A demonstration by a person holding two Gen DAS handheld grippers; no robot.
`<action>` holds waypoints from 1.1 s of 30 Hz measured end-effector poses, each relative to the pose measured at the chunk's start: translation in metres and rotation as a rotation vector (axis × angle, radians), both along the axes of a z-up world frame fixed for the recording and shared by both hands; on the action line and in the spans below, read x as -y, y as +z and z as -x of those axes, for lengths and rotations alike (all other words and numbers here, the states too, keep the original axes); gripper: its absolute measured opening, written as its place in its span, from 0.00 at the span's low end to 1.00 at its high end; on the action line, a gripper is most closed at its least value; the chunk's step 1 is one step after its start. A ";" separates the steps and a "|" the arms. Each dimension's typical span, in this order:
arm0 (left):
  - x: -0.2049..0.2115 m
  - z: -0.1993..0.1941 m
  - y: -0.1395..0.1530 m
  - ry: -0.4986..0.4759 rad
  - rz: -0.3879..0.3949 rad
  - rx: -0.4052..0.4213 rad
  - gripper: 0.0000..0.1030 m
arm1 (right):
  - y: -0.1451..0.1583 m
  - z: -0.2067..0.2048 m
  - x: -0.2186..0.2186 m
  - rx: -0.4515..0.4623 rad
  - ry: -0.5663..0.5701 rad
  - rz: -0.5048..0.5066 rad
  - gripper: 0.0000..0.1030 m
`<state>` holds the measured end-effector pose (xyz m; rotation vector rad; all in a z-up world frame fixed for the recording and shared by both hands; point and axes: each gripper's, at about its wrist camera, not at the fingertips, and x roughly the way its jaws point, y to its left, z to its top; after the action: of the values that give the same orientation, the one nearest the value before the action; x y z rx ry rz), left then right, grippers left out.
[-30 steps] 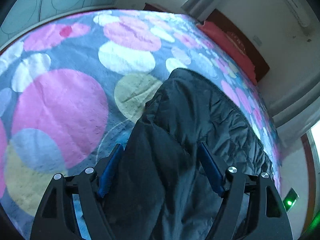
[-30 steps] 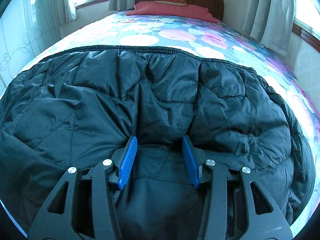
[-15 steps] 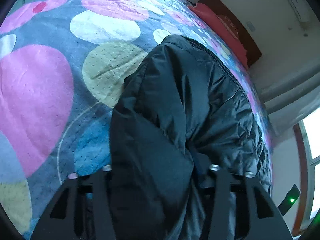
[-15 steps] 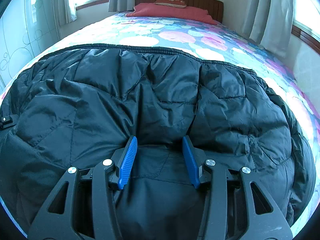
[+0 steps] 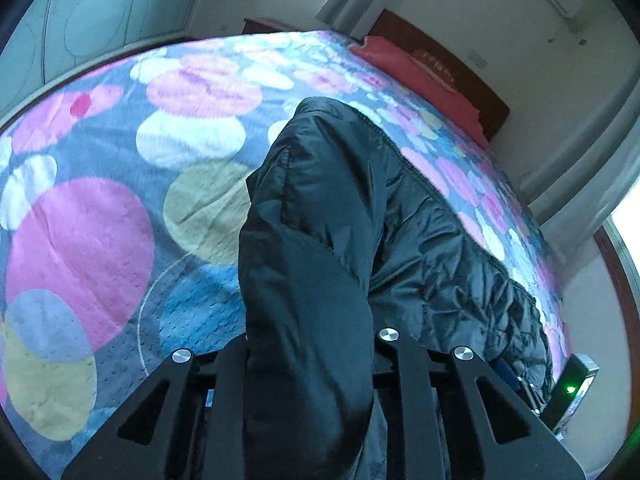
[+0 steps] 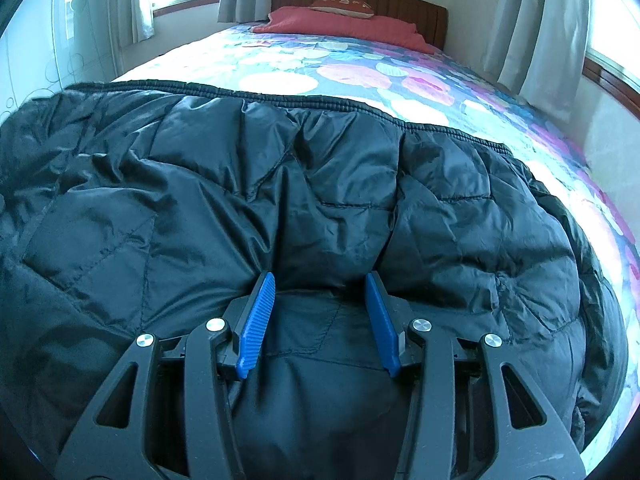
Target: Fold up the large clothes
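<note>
A black puffy jacket [image 6: 200, 200] lies spread across the bed, its ribbed hem toward the headboard. In the left wrist view one side of the jacket [image 5: 312, 208] is bunched into a raised ridge that runs down between my left gripper's [image 5: 310, 332] fingers. The jaws are closing on that fabric, which hides the pads. My right gripper [image 6: 322, 304] rests on the near edge of the jacket. Its blue pads [image 6: 260, 316] stand partly apart with a thick fold pinched at their tips, and creases spread out from there.
The bedspread [image 5: 80, 248] with large pink, white and yellow circles covers the bed to the left of the jacket. A red pillow [image 6: 340, 24] lies by the wooden headboard [image 6: 400, 4]. Curtains [image 6: 532, 32] and a wall run along the right side of the bed.
My left gripper went from wide open over the jacket's edge to closed around bunched fabric, and it has lifted that side up. The right gripper has not moved.
</note>
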<state>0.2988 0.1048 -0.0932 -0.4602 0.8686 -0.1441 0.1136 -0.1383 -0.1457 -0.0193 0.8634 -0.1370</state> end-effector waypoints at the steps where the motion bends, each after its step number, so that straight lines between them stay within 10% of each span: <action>1: 0.003 0.002 0.006 -0.004 -0.008 0.013 0.20 | -0.001 0.000 0.000 0.000 0.000 0.001 0.45; 12: 0.064 0.022 0.072 -0.098 -0.094 0.140 0.18 | 0.021 0.014 0.021 0.045 0.002 -0.034 0.49; 22: 0.171 0.037 0.111 -0.242 -0.185 0.242 0.18 | 0.062 0.069 0.134 0.149 -0.188 -0.047 0.57; 33: 0.329 0.031 0.059 -0.468 -0.309 0.213 0.18 | 0.037 0.106 0.222 0.099 -0.379 -0.053 0.58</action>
<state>0.2673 -0.2245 -0.0342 0.0539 0.7596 -0.4727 0.0081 -0.3600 -0.1084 0.2007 0.7641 -0.4660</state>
